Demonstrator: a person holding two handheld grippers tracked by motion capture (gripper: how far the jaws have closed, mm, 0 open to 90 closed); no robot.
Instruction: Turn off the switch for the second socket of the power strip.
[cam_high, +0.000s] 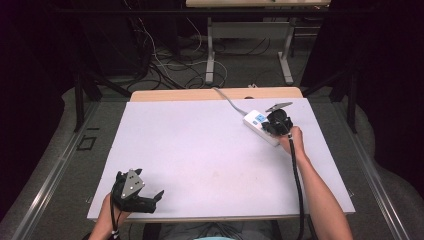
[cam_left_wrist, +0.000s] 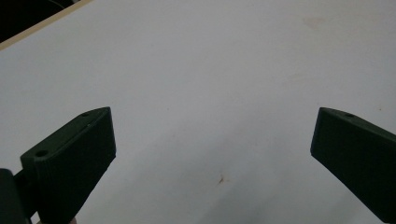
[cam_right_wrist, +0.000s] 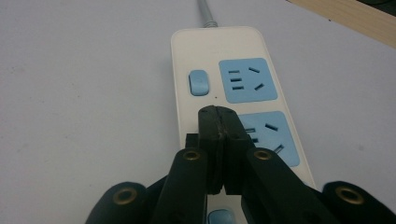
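A white power strip (cam_high: 257, 122) with blue sockets lies at the table's far right, and its grey cord (cam_high: 227, 100) runs off the back edge. My right gripper (cam_high: 272, 129) is over it, pointing down. In the right gripper view the jaws (cam_right_wrist: 218, 114) are shut with nothing between them. Their tip sits over the strip (cam_right_wrist: 233, 46), just below a blue rocker switch (cam_right_wrist: 197, 82) and beside the second socket (cam_right_wrist: 273, 135). Whether the tip touches the strip I cannot tell. My left gripper (cam_high: 156, 199) rests at the front left, open and empty (cam_left_wrist: 214, 126) over the bare tabletop.
The white tabletop (cam_high: 200, 150) has a wooden strip (cam_high: 215, 94) along its far edge. A second blue switch (cam_right_wrist: 219, 217) shows under the right jaws. Beyond the table stand another desk's legs (cam_high: 210, 55) and loose cables (cam_high: 165, 65) on the floor.
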